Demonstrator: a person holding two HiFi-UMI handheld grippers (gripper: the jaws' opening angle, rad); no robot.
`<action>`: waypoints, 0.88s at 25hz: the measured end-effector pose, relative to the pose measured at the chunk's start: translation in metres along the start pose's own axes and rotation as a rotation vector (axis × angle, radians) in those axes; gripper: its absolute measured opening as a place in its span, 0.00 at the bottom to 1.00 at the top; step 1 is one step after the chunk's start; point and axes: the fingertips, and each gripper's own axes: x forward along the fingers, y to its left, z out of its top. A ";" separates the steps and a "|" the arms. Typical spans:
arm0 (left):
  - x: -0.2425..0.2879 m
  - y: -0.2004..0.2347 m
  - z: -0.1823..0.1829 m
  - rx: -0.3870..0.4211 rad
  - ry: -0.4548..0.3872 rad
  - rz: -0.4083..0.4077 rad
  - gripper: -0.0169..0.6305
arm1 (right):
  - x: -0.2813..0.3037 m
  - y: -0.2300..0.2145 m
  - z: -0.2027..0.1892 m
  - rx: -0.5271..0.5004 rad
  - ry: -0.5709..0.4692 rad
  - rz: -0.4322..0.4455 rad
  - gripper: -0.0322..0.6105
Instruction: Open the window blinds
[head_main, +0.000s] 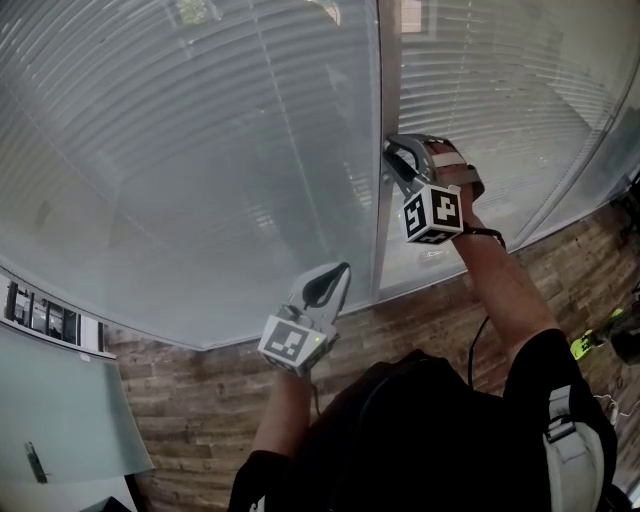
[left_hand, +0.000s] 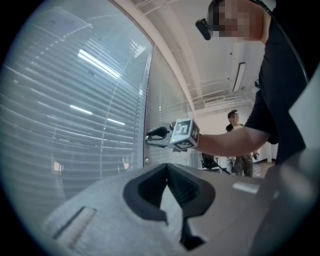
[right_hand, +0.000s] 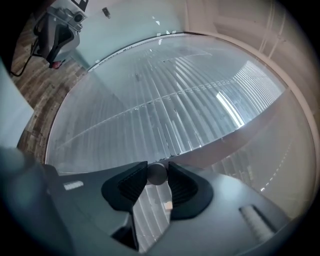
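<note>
A glass wall (head_main: 120, 230) is rising from a wood-pattern floor (head_main: 200, 400), and the slatted window blinds (head_main: 200, 150) are covering it on both sides of a pale upright frame post (head_main: 378, 150). The slats are running level and are lying close together, with light passing through them.

The right gripper (head_main: 392, 160) is reaching to the frame post, with its marker cube (head_main: 432, 213) just behind the jaws. In the right gripper view its jaws are pinching a small round knob (right_hand: 156, 173): one dark pad is pressing on each side of it, and the knob is sitting right at the tips of the jaws. Beyond the jaws the blinds are filling nearly the whole view, and the frame post is crossing just past the knob.

The left gripper (head_main: 343, 268) is hanging lower, near the bottom edge of the glass and apart from it. Its jaws are pressed together at the tips, with nothing between them. Ahead of these jaws and above them, the left gripper view is showing the right gripper (left_hand: 148, 137) at the post, and the blinds are lying to the left of the jaws. Far beyond the jaws, to their right, a second person (left_hand: 239, 150) is standing in the room.
</note>
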 end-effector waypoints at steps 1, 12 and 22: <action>0.000 0.000 0.000 0.006 0.000 0.000 0.03 | 0.000 0.000 0.000 0.000 0.000 -0.001 0.26; -0.002 -0.001 0.004 0.016 0.007 0.002 0.03 | 0.001 -0.002 0.000 0.092 -0.005 -0.006 0.25; -0.006 0.000 -0.002 0.010 0.012 0.010 0.03 | -0.001 -0.009 0.000 0.312 -0.031 -0.025 0.25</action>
